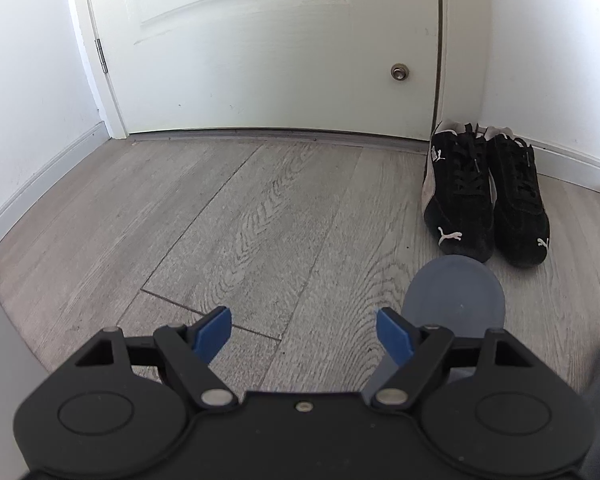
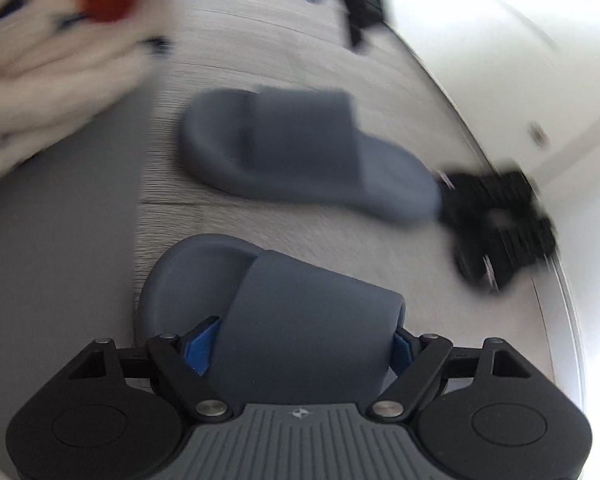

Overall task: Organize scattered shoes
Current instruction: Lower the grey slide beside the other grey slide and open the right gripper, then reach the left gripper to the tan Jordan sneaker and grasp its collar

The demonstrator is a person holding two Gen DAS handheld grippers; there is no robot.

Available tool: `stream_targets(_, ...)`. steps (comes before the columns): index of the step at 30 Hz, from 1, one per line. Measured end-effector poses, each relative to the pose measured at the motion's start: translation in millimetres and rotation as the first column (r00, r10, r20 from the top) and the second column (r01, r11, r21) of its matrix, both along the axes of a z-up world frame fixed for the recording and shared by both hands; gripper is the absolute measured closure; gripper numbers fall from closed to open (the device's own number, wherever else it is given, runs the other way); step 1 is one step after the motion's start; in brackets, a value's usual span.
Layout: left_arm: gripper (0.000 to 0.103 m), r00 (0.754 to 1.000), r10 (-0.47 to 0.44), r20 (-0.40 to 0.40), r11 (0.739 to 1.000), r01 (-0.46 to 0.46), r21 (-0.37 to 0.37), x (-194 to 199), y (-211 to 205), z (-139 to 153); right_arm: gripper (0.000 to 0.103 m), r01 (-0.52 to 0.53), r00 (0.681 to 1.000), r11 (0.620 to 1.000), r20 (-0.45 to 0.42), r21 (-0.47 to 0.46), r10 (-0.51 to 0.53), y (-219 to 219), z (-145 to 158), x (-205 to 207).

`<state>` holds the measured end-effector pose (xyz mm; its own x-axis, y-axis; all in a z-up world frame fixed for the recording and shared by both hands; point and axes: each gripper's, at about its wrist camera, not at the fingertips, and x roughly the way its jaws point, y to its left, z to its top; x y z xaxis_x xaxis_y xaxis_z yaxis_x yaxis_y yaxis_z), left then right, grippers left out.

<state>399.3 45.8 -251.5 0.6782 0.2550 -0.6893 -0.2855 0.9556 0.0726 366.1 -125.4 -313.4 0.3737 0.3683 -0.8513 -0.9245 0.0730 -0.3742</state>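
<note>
- Left wrist view: the left gripper (image 1: 304, 330) has its fingers (image 1: 214, 332) spread wide with nothing between them, hanging over bare wood floor (image 1: 204, 220). Ahead and to the right of the fingers, a pair of black sneakers (image 1: 486, 196) sits side by side in the corner by the door (image 1: 260, 48), heels toward the door and toes pointing back at the camera. That pair already looks tidy. A rounded grey slide end (image 1: 454, 296) pokes in just right of the right finger.
- Right wrist view (pretty blurry): the right gripper (image 2: 300, 346) has its fingers clamped on the strap of a grey slide (image 2: 300, 320), one finger on each side of the band. Beyond the fingertips a second grey slide (image 2: 300, 152) lies on the floor, its far end close to the sneakers (image 2: 500, 220) off to the right; touching or not, I can't tell.
- My take: keep the squeeze steady on that strap, since it's soft and could fold or slip. If it's getting parked, line it up parallel and just beside its twin, sole flat, before letting go.
- The blur suggests quick motion, so slower would probably help.
</note>
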Motion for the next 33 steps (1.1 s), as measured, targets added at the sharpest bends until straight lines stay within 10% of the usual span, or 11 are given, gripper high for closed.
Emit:
stream_targets(11, 0.023, 1.000, -0.007, -0.012, 1.000, 0.007, 0.021, 4, -4, -3, 0.020, -0.353, 0.935, 0.935, -0.037, -0.024, 0.352, 15, 4, 27)
stream_targets(25, 0.021, 1.000, -0.012, 0.001, 0.998, 0.012, -0.058, 7, -12, -1, 0.007, 0.109, 0.977, 0.954, -0.205, 0.278, -0.051, -10, 40, 35)
stream_targets(28, 0.021, 1.000, -0.023, 0.003, 0.996, 0.023, -0.080, 10, -21, 0, 0.007, 0.404, 0.908, 0.818, -0.284, 0.410, -0.307, -32, 48, 43)
stream_targets(33, 0.021, 0.994, -0.099, 0.037, 0.995, 0.098, 0.025, 4, -51, 3, 0.006, 0.746, 0.604, 0.343, -0.363, 0.571, -0.710, -76, 57, 23)
